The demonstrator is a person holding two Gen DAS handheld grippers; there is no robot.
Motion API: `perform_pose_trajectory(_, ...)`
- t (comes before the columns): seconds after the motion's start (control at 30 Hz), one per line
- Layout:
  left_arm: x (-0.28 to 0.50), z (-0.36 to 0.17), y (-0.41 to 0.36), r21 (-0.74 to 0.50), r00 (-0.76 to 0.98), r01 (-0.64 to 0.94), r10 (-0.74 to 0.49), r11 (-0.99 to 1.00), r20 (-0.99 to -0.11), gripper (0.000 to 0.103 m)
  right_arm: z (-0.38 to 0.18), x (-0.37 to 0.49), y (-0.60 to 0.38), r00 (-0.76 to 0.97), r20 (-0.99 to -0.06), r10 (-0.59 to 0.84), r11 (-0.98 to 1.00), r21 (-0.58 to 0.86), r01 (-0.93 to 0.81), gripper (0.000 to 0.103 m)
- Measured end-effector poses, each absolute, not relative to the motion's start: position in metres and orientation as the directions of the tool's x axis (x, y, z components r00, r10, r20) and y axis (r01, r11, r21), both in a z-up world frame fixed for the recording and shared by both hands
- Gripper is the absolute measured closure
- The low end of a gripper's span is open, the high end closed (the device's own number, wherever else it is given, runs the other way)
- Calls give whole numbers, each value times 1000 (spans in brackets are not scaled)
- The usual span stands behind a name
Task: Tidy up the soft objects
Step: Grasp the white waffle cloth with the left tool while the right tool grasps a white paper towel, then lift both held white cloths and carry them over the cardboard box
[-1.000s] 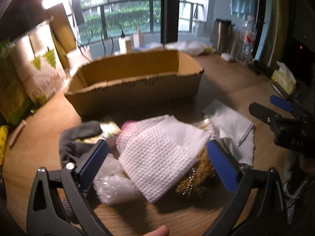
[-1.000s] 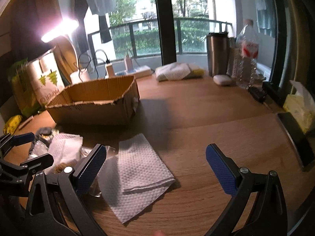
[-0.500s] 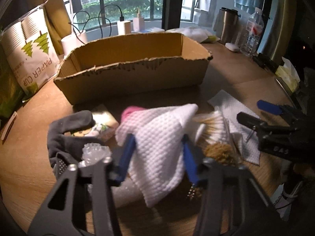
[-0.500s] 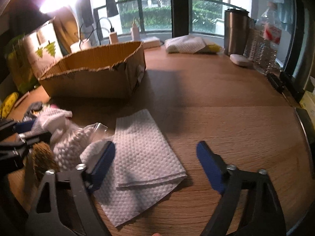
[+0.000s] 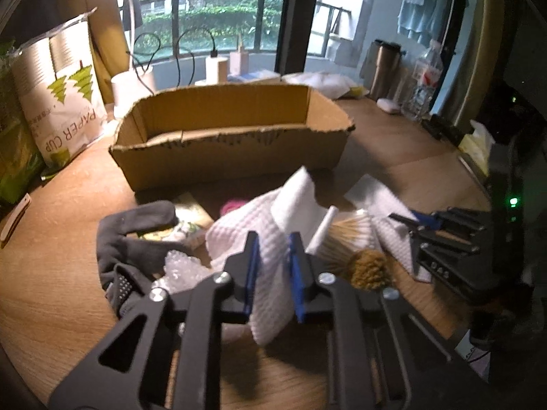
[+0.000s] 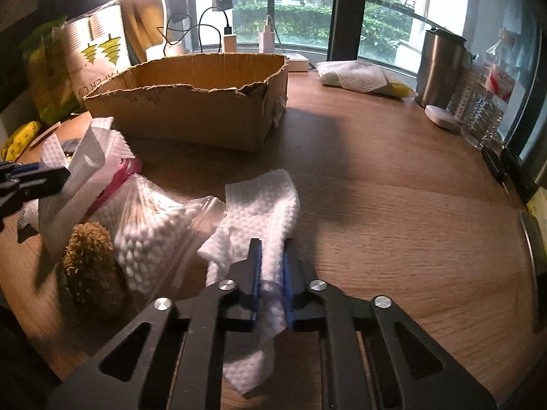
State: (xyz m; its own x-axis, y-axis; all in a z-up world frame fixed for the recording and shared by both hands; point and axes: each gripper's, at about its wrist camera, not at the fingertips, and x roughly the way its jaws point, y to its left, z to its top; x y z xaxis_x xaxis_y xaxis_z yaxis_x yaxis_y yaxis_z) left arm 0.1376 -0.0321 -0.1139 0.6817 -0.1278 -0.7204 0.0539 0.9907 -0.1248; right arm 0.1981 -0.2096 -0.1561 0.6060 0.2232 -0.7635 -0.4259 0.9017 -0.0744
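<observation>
Wood-grain tabletop [image 6: 393,177] under a bright lamp, beside tall windows with a balcony rail and greenery outside. Toward the far edge: an open, torn-rimmed cardboard box [image 5: 232,140], a paper-cup bag [image 5: 61,102] at its left, a steel tumbler [image 6: 441,68] and a water bottle [image 6: 485,106] toward the right edge. Near the front edge, a heap of soft things: dark sock [image 5: 133,239], bubble wrap [image 5: 181,270], bag of cotton swabs [image 6: 154,235], brown scrubby sponge [image 6: 89,259]. Left gripper [image 5: 272,270] with jaws pinched narrow on a white waffle-textured cloth [image 5: 270,222], folded and bunched, its corner standing up above the heap and its lower end hanging below the blue pads, just in front of the box. Right gripper [image 6: 271,273] likewise closed narrow on a second white embossed paper towel [image 6: 263,205], crumpled and rumpled, far end resting on the tabletop just beside the swab bag, near end drooping below the jaws. Both grippers close together at the heap, near the front edge.
</observation>
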Motion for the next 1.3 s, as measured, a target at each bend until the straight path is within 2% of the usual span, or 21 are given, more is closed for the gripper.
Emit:
perform_pose_trajectory(0.17, 132, -105, -30, -138, 706, 79, -153, 987, -692, 96, -145, 194, -212, 621, -751, 225, 910, -66, -409, 94)
perform_pose_trajectory(0.33, 138, -123, -19, -191, 661, 60, -183, 980, -728, 96, -128, 191, -218, 652, -722, 231, 915, -66, -397, 94)
perform_pose_trajectory(0.43, 141, -133, -17, -190, 636, 56, -182, 980, -750, 92, -126, 190, -218, 655, -719, 231, 916, -67, -396, 94)
perform_pose_trajectory(0.5, 146, -141, -20, -186, 599, 62, -185, 981, -779, 85, -127, 189, -217, 651, -722, 235, 915, -62, -399, 94)
perform_pose_trajectory(0.6, 151, -148, -28, -158, 573, 73, -171, 985, -802, 62, -128, 188, -215, 647, -722, 244, 912, -56, -406, 94)
perform_pose_trajectory(0.67, 151, -149, -32, -128, 574, 69, -144, 989, -806, 34, -128, 188, -215, 646, -721, 249, 911, -53, -410, 94)
perform_pose_trajectory(0.7, 152, -150, -33, -122, 571, 68, -139, 990, -809, 31, -128, 188, -215, 646, -721, 251, 910, -51, -411, 94)
perform_pose_trajectory(0.97, 155, -155, -41, -73, 555, 87, -110, 993, -825, 30, -133, 190, -218, 632, -729, 265, 909, -29, -415, 94)
perform_pose_trajectory(1.03, 152, -154, -38, -93, 562, 98, -132, 991, -816, 33, -134, 190, -217, 629, -730, 267, 908, -28, -418, 94)
perform_pose_trajectory(1.07, 152, -154, -38, -95, 561, 102, -136, 990, -817, 49, -134, 190, -217, 627, -732, 268, 908, -26, -419, 94)
perform_pose_trajectory(1.13, 153, -156, -37, -97, 545, 101, -137, 990, -827, 68, -136, 191, -217, 624, -734, 268, 908, -25, -419, 94)
perform_pose_trajectory(1.23, 149, -153, -33, -124, 547, 114, -167, 986, -821, 88, -137, 191, -217, 621, -737, 268, 908, -23, -419, 94)
perform_pose_trajectory(1.3, 145, -147, -33, -126, 558, 122, -173, 984, -811, 92, -137, 191, -216, 621, -736, 270, 907, -23, -421, 94)
